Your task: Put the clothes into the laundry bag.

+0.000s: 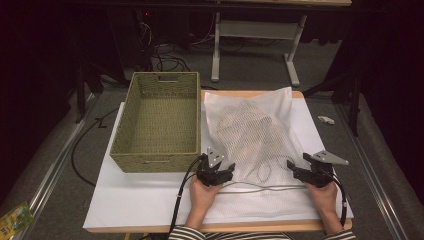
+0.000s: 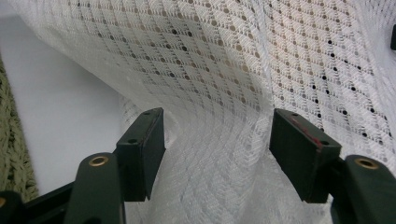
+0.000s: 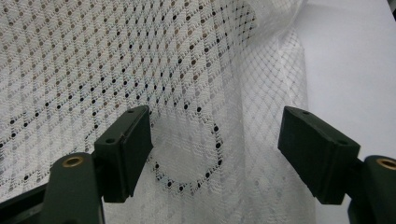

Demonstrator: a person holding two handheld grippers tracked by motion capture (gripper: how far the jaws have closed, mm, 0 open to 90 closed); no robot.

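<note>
A white mesh bag (image 1: 255, 130) lies on the white board (image 1: 135, 200), with something pale tan showing through it. Its near, flat part carries a zip line and a dark ring of cord. My left gripper (image 1: 226, 169) sits at the bag's near left edge. In the left gripper view the left gripper (image 2: 217, 135) stands open, and mesh (image 2: 219, 70) rises between the pads without being pinched. My right gripper (image 1: 294, 166) is at the bag's near right edge. In the right gripper view the right gripper (image 3: 215, 135) is open over the mesh (image 3: 116, 56).
A woven green basket (image 1: 160, 125) stands empty on the board, left of the bag. Black cables (image 1: 182, 195) trail off the board's near edge. On the floor lie a small white object (image 1: 326, 119) at the right and a green packet (image 1: 15, 217) at the left. A table frame (image 1: 290, 60) stands behind.
</note>
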